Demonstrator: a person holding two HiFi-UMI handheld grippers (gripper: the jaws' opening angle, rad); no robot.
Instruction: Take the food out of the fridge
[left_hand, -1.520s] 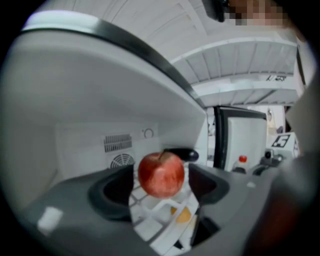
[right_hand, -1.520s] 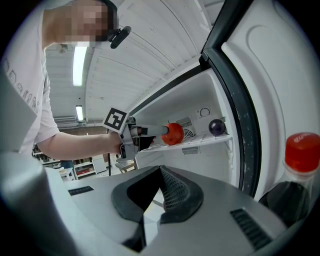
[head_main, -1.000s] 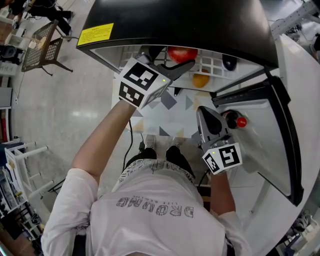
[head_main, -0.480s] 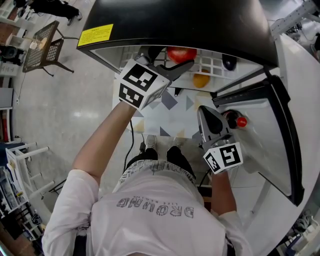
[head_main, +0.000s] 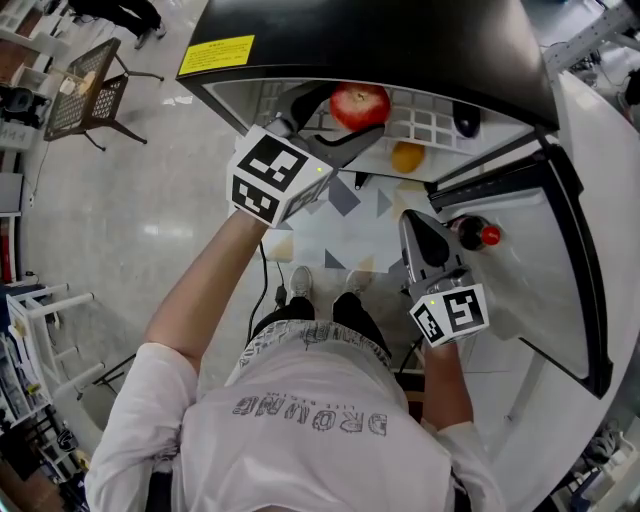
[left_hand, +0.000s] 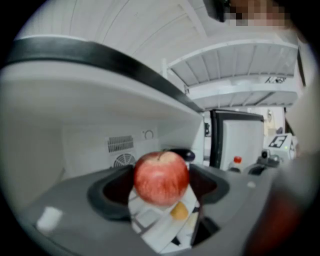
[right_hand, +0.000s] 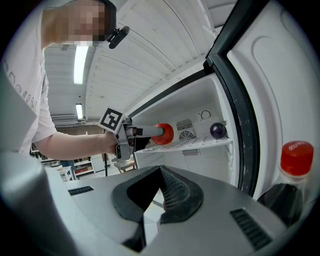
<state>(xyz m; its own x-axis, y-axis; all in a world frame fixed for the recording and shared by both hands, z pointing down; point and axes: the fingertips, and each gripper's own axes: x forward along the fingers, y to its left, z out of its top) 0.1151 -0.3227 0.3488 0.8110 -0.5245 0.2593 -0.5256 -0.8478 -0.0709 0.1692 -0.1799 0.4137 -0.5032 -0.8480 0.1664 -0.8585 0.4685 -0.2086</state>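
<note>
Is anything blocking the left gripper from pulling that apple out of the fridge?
Nothing visible does. The apple is clamped in the left gripper at the open front of the shelf; the orange fruit lies below it, the dark fruit farther along it.

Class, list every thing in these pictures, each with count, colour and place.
fridge: one, black top, white inside, door open
shelf: one, white, inside the fridge
apple: one, red, held above the shelf
round fruit: one, orange, below the shelf
round thing: one, dark purple, on the shelf
bottle: one, dark with red cap, in the door
label: one, yellow, on the fridge's top
chair: one, brown, far left
left gripper: one, grey, shut on the apple
right gripper: one, grey, jaws together, empty
</note>
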